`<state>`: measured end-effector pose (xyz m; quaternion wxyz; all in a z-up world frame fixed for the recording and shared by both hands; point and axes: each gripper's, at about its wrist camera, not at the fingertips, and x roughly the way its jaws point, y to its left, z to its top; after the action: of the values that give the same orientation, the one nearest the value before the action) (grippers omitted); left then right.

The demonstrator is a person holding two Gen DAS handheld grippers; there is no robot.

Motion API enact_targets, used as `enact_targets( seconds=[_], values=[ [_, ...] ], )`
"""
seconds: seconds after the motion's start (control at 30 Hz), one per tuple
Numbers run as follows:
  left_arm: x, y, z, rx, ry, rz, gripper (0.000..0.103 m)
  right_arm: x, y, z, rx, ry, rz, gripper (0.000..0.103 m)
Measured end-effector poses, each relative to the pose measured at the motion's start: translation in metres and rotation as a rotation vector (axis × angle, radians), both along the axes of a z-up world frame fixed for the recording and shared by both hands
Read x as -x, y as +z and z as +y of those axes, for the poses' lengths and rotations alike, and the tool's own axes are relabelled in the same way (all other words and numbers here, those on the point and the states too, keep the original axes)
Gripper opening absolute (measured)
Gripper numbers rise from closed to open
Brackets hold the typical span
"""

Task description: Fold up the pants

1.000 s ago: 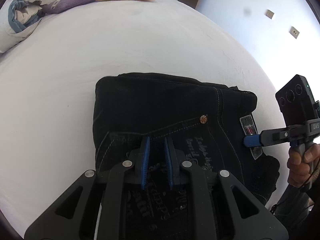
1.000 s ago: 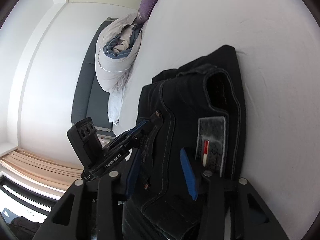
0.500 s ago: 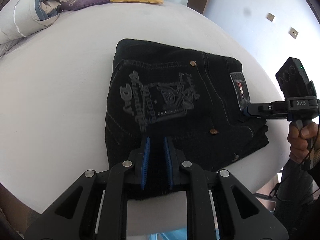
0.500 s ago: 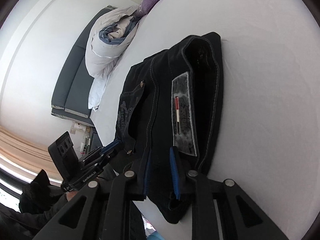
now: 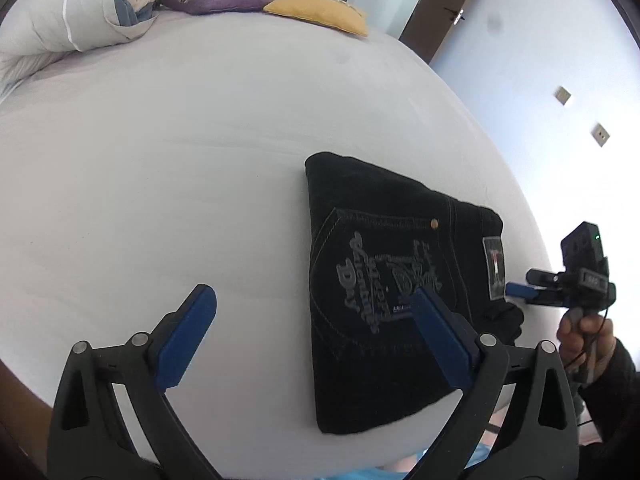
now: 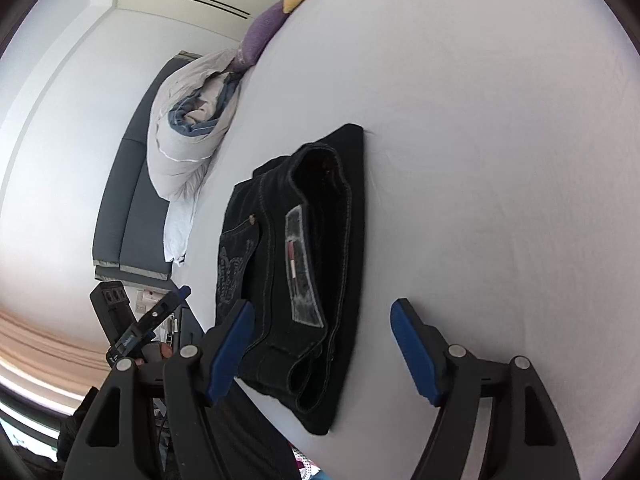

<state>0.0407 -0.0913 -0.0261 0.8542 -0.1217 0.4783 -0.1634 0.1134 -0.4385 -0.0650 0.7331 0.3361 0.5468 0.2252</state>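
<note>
Black pants (image 5: 384, 280), folded on bed (image 5: 200, 160): left gripper (image 5: 316, 332), right gripper (image 6: 320, 344) just released, jaws opening, fold apparently complete.

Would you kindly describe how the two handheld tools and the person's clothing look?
Both tools, left and right, have black angular frames with silver rivets and blue pads. A black camera block tops the right one, with a thin cable. The sleeve is dark.

Black pants (image 5: 384, 280) folded flat (printed pocket up) near bed edge.
</note>
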Motion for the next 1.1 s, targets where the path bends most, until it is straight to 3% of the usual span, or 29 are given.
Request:
enact_targets(
  seconds=[0.13, 0.23, 0.33, 0.4, 0.47, 0.5, 0.53, 0.57, 0.6, 0.77, 0.93, 1.1],
  values=[
    [-0.032, -0.024, 0.004, 0.076, -0.022, 0.145, 0.1, -0.014, -0.008, 0.007, -0.004, -0.008, 0.044, 0.073],
    [-0.046, -0.043, -0.001, 0.039, -0.019, 0.209, 0.099, -0.023, -0.011, 0.011, -0.004, -0.015, 0.078, 0.073],
    [-0.052, -0.056, -0.01, 0.051, -0.049, 0.258, 0.095, -0.034, -0.016, 0.019, -0.016, -0.012, 0.107, 0.071],
    [-0.054, -0.063, -0.021, 0.01, -0.076, 0.28, 0.09, -0.04, -0.019, 0.026, -0.024, -0.012, 0.123, 0.068],
    [-0.056, -0.065, -0.029, -0.041, -0.1, 0.278, 0.085, -0.044, -0.021, 0.033, -0.012, -0.007, 0.127, 0.058],
    [-0.058, -0.065, -0.031, -0.03, -0.107, 0.282, 0.074, -0.046, -0.022, 0.035, 0.001, -0.002, 0.131, 0.054],
    [-0.061, -0.065, -0.031, -0.009, -0.107, 0.288, 0.057, -0.047, -0.023, 0.038, 0.011, 0.002, 0.134, 0.046],
    [-0.064, -0.065, -0.031, 0.017, -0.11, 0.299, 0.048, -0.048, -0.024, 0.039, 0.017, 0.004, 0.135, 0.039],
    [-0.067, -0.064, -0.034, 0.04, -0.12, 0.313, 0.036, -0.048, -0.025, 0.039, 0.018, 0.004, 0.135, 0.038],
    [-0.068, -0.058, -0.059, -0.085, -0.144, 0.287, 0.028, -0.047, -0.015, 0.048, 0.083, 0.024, 0.087, 0.027],
    [-0.062, -0.046, -0.069, -0.131, -0.148, 0.234, 0.017, -0.044, 0.011, 0.066, 0.225, 0.078, -0.023, 0.022],
    [-0.062, -0.018, -0.079, -0.155, -0.142, 0.146, 0.016, -0.044, 0.039, 0.073, 0.251, 0.11, -0.099, 0.021]
  ],
)
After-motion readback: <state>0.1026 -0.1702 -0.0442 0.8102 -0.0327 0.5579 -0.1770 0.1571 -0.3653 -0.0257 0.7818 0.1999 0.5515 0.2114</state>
